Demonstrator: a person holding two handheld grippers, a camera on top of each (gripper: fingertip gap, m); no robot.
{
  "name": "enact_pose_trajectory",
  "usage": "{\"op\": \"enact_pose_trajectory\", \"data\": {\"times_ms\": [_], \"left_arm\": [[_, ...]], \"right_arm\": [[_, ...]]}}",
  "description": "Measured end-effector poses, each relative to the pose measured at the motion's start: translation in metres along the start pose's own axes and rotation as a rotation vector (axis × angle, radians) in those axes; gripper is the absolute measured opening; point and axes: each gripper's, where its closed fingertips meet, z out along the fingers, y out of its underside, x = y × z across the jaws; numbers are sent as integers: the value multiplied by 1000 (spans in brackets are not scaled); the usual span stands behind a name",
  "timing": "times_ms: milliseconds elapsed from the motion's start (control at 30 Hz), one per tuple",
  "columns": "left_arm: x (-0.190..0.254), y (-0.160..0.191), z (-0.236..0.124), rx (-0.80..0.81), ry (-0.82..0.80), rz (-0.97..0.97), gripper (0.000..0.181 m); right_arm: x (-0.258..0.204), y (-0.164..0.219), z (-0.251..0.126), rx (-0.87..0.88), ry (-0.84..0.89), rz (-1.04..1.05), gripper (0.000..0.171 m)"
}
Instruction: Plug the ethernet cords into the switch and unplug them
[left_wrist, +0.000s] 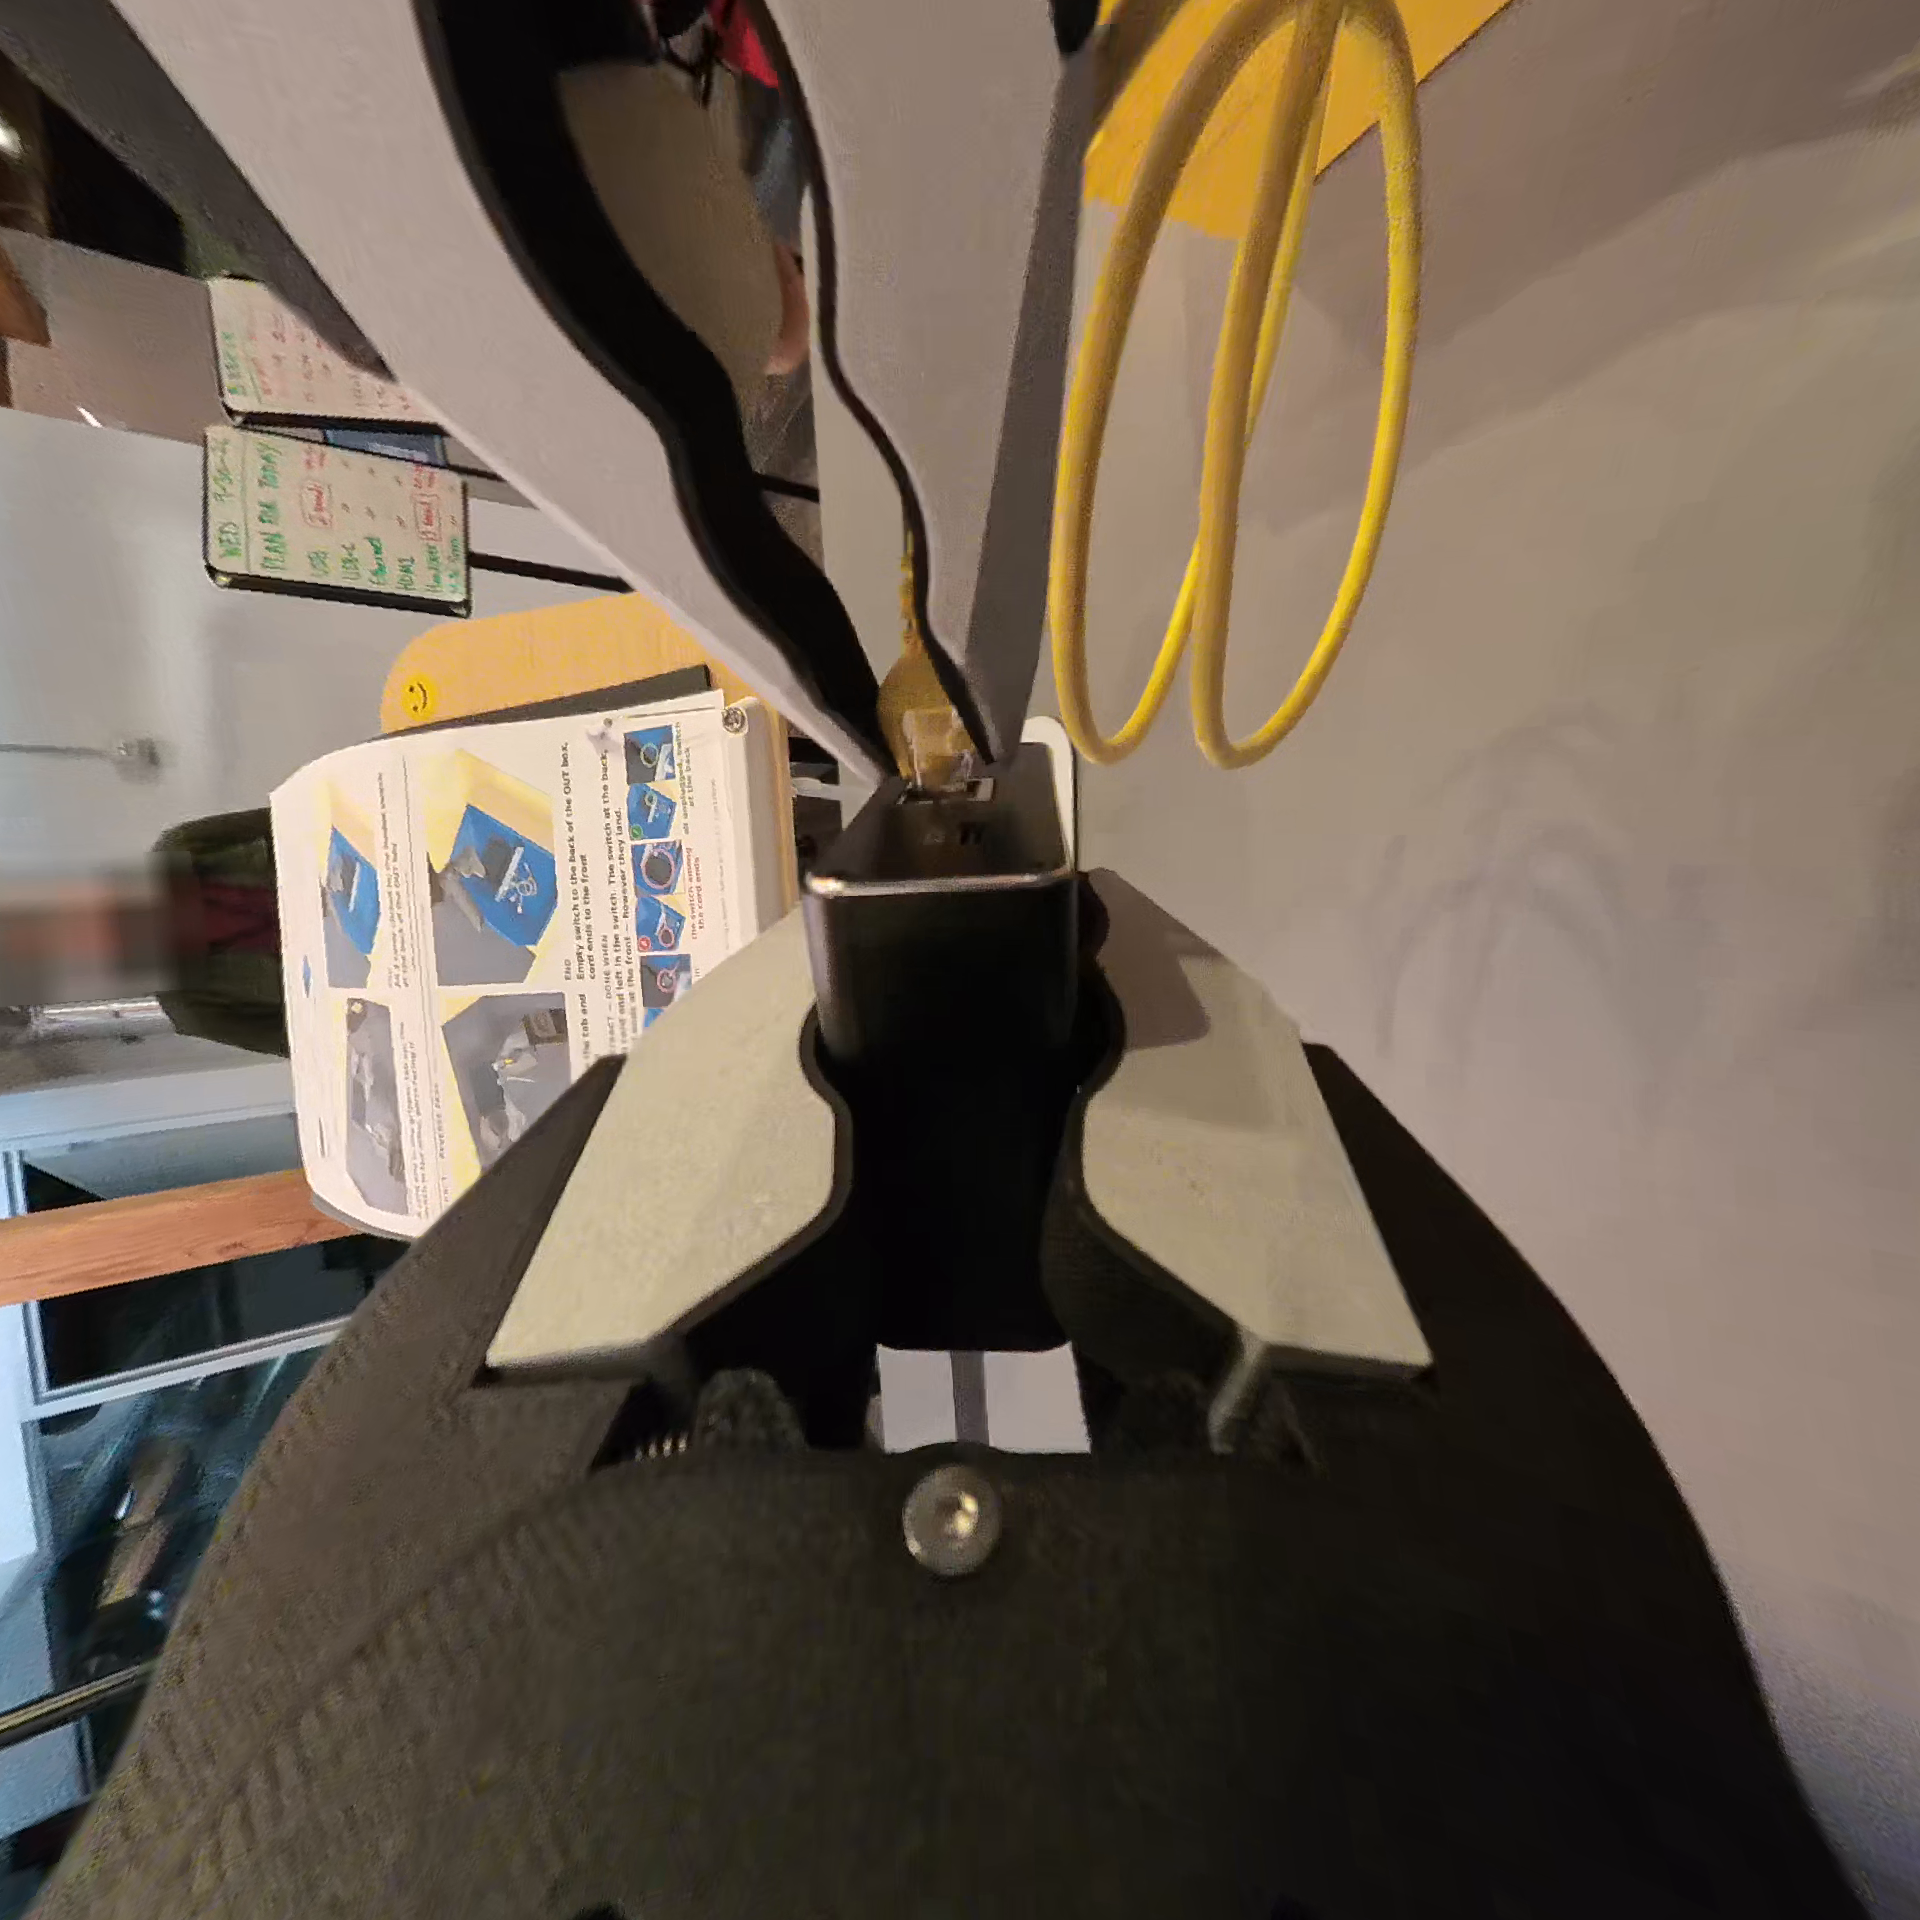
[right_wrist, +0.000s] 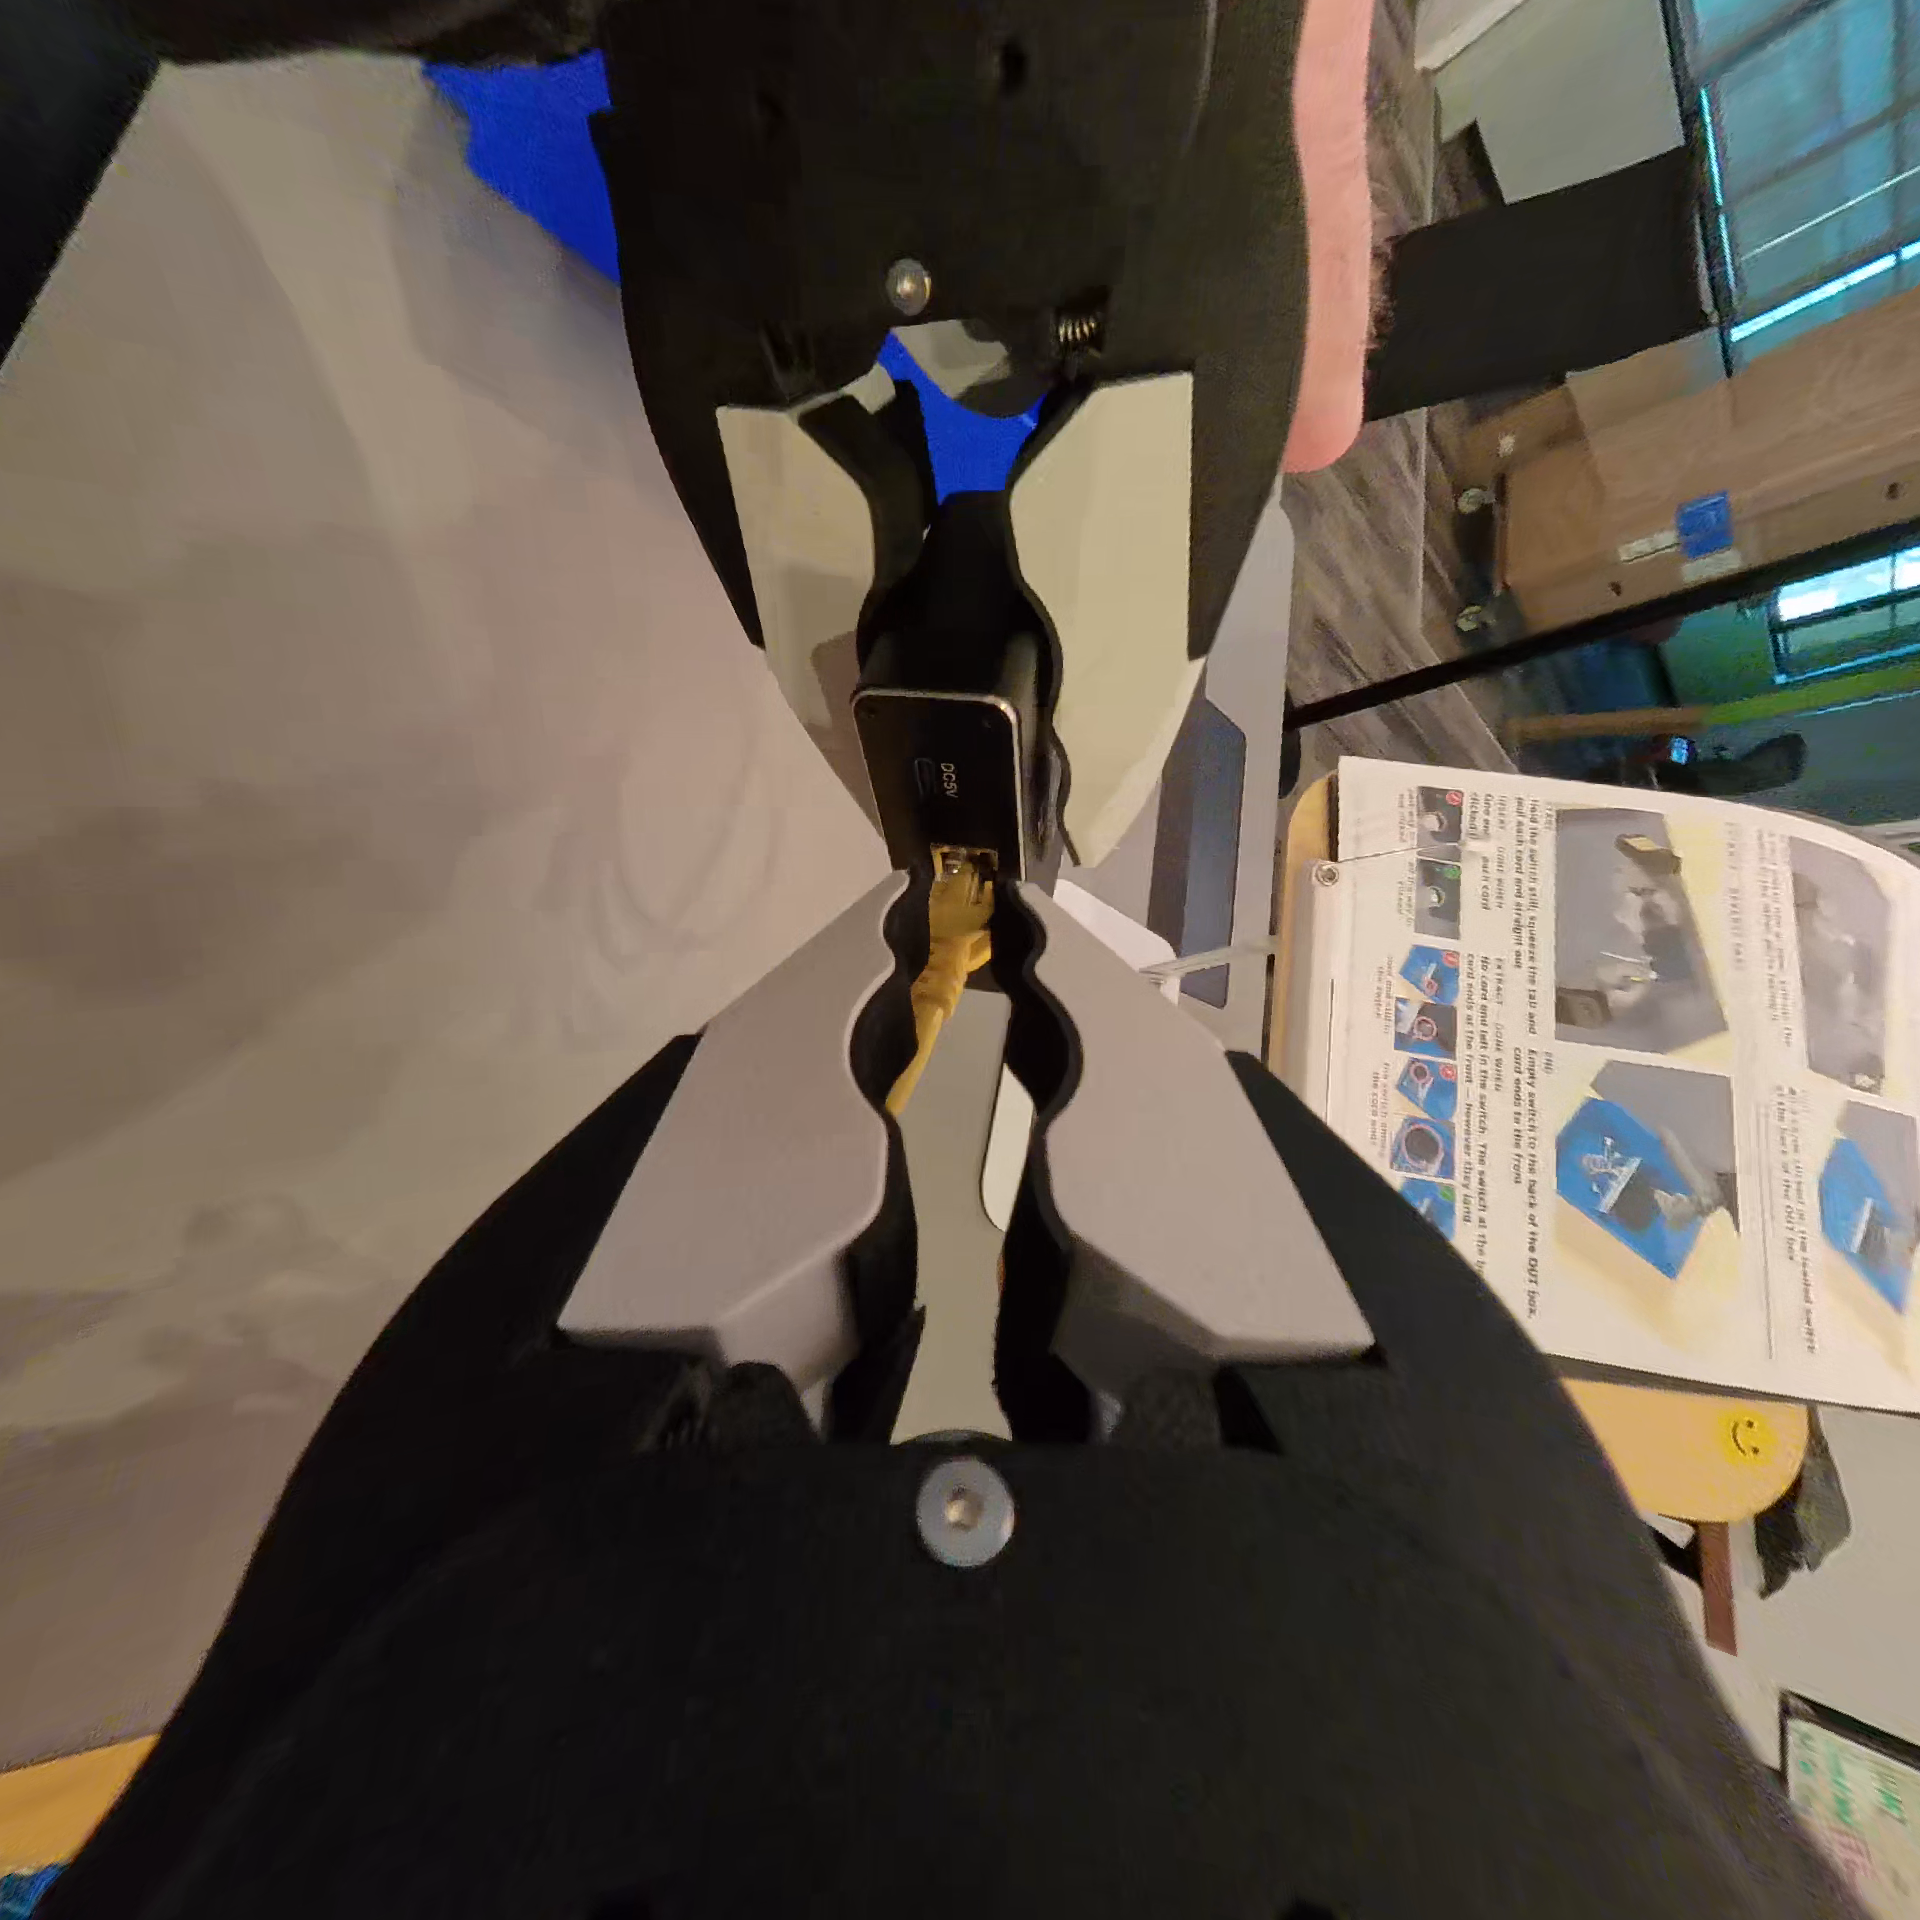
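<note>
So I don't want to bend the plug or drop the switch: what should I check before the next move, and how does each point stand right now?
1. Left hand-held gripper clamped on the black switch: ok.
2. Right hand-held gripper closed on the yellow plug: ok.
3. Plug lined up with the port, its tip at the opening: ok.
4. Plug fully seated and clicked in: cannot tell.
5. Plug's release tab pressed: cannot tell, the fingers hide it.
6. Yellow cord hanging in free loops, not snagged on either gripper: ok.
</note>
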Motion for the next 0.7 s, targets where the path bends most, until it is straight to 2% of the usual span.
{"op": "enact_pose_trajectory", "data": {"times_ms": [67,133,200,333,500,700], "left_arm": [[-1,3,1,-6,-1,-1,37],[-6,26,4,-91,-31,17,37],[-3,26,1,-16,8,-78,36],[-7,28,-3,-26,-29,-118,36],[-5,38,-8,-28,-51,-192,37],[17,42,-12,-21,-35,-247,36]], "right_arm": [[0,1,-2,-9,4,-6,8],[-3,-9,-11,56,5,27,7],[1,1,-11,-9,64,-2,7],[6,-6,-25,52,106,51,8],[46,-1,-81,52,309,140,8],[69,23,-155,-74,501,195,9]]}}
